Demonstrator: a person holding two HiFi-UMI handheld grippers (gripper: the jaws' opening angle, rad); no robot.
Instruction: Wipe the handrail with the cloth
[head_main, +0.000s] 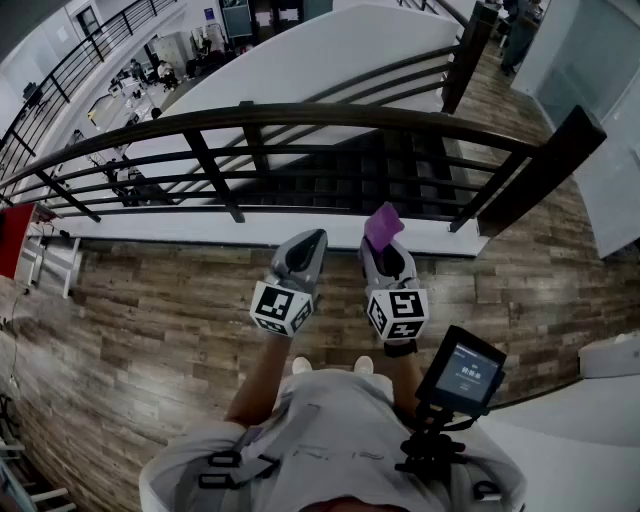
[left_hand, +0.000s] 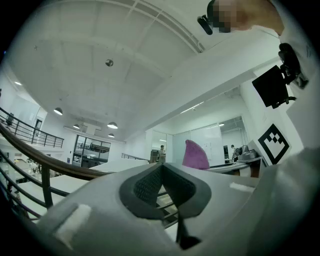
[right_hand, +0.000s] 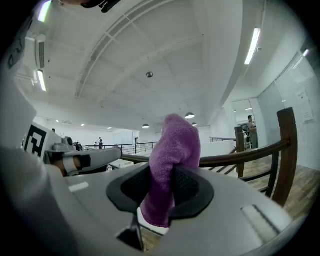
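Observation:
A dark curved handrail (head_main: 300, 116) tops the railing in front of me in the head view; it also shows as a brown bar (right_hand: 250, 155) in the right gripper view and at the left (left_hand: 45, 162) of the left gripper view. My right gripper (head_main: 383, 247) is shut on a purple cloth (head_main: 383, 224) that sticks up out of its jaws (right_hand: 172, 165). The cloth hangs short of the rail, not touching it. My left gripper (head_main: 303, 252) sits beside the right one, jaws closed with nothing between them (left_hand: 162, 187). The cloth (left_hand: 195, 155) is visible past it.
Thick dark newel posts (head_main: 540, 170) stand at the right and far right (head_main: 468, 55). Lower railing bars (head_main: 300, 185) run under the handrail. Below the railing lies a stairwell and a lower floor (head_main: 150, 80). Wood flooring (head_main: 150, 310) is underfoot. A black screen device (head_main: 460, 372) hangs at my right.

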